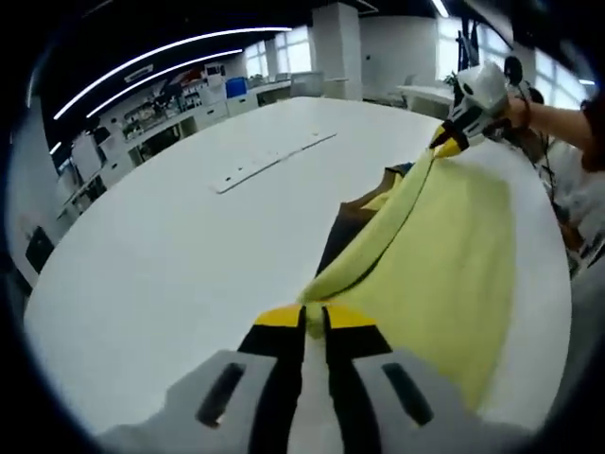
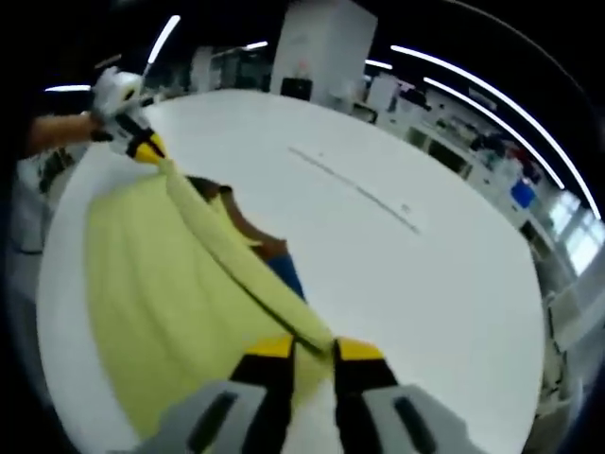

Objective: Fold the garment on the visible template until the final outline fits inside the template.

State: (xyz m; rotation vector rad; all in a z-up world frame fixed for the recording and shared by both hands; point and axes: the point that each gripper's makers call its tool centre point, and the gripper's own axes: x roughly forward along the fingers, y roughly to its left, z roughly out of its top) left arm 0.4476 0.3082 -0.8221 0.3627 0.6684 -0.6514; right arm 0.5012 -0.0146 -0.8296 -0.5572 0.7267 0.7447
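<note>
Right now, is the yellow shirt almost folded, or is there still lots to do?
Lots is still left. Done so far: both claws have grabbed the yellow garment. In hand: the left claw and the right claw each pinch one end of an edge, stretched tight between them and lifted above the white table. Still to do: lay that edge over, then keep folding until it fits the dark template peeking out underneath.

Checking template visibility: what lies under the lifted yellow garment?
Under the yellow garment, held up by the left gripper and right gripper, a dark brown sheet shows on the white table; a blue patch too. The rest is covered.
</note>
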